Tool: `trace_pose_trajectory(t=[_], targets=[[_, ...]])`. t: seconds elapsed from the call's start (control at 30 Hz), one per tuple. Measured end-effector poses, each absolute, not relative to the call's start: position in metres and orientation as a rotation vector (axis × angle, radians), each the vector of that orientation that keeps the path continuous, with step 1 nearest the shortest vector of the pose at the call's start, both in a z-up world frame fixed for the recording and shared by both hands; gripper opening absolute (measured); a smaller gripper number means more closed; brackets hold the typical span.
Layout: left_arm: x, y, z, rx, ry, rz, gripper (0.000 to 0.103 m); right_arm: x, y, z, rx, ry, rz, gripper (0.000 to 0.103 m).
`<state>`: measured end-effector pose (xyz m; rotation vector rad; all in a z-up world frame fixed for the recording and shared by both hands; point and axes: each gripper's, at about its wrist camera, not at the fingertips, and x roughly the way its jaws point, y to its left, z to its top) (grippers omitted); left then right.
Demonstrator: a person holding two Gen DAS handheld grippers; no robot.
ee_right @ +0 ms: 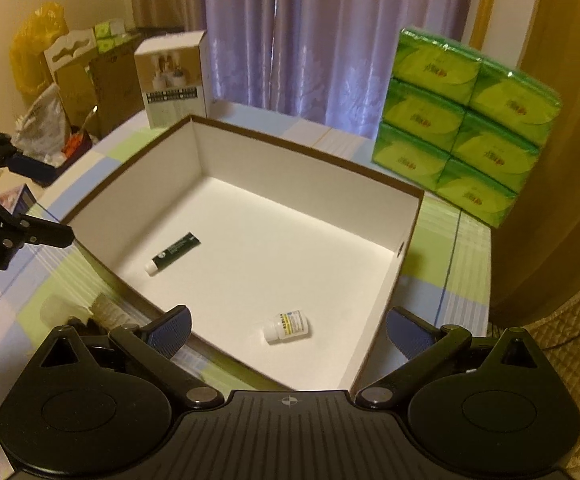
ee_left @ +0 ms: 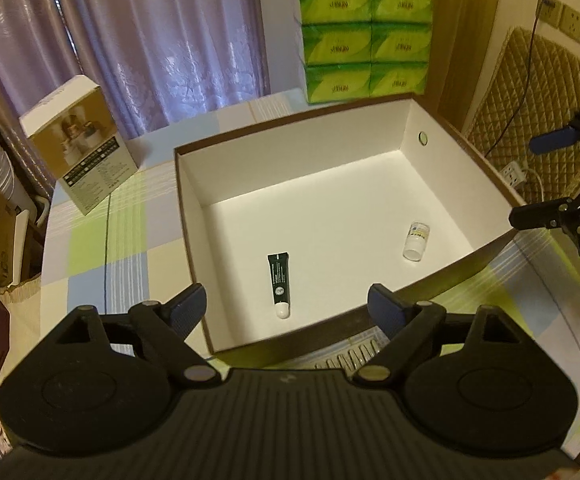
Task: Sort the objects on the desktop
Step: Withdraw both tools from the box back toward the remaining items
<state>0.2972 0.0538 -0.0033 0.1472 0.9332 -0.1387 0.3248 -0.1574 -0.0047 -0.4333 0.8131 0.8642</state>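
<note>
Fingers of both hand-held grippers stood spread wide and empty over the near edge of a large open box. The left hand-held gripper [ee_left: 286, 304] hovered at the box's near-left corner; the right hand-held gripper [ee_right: 288, 328] hung over the near-right corner, its blue ribbed pads [ee_right: 170, 330] straddling the rim.

Just beyond the left one's fingertips lay a dark green tube [ee_left: 278, 282] with a white cap, flat on the box floor, its long axis running almost straight away from that gripper, cap end nearest. Close under the right one lay a small white plastic bottle [ee_right: 288, 326], on its side with a yellow-and-blue label, its axis crossing the line of that gripper's fingers, cap pointing left. The two lay well apart, each nearer its own side's gripper, and both were already inside the box.

Outside the box, just left of the right gripper on the checked cloth of the counter [ee_right: 445, 276], sat some pale, blurred items [ee_right: 102, 308] that could not be identified; these were probably what remained to sort, and the left-hand side looked nearer to them.

The box [ee_left: 301, 116] was stiff card, smooth white inside with a brown outer skin. Beyond it stood a glossy carton [ee_left: 80, 142] printed with a product photo and a stacked pack of green film-wrapped tissues [ee_left: 363, 36], with mauve curtains [ee_left: 158, 40] behind.
</note>
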Motion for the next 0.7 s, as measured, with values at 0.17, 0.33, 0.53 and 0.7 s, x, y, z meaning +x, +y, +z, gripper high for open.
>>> trace_pose_trajectory(t=[0.17,0.33,0.53,0.7], targets=[[0.274,0.068,0.008,0.104,0.904,-0.119,0.086,0.307,-0.172,0.005,-0.392,0.796,0.87,0.101],[0.249,0.082,0.013,0.077,0.882,-0.089,0.086,0.289,-0.185,0.009,-0.355,0.791,0.876,0.101],[0.219,0.097,0.015,0.048,0.865,-0.063,0.086,0.269,-0.199,0.008,-0.336,0.792,0.876,0.101],[0.194,0.108,0.008,0.016,0.866,-0.038,0.086,0.258,-0.211,0.002,-0.315,0.81,0.865,0.101]])
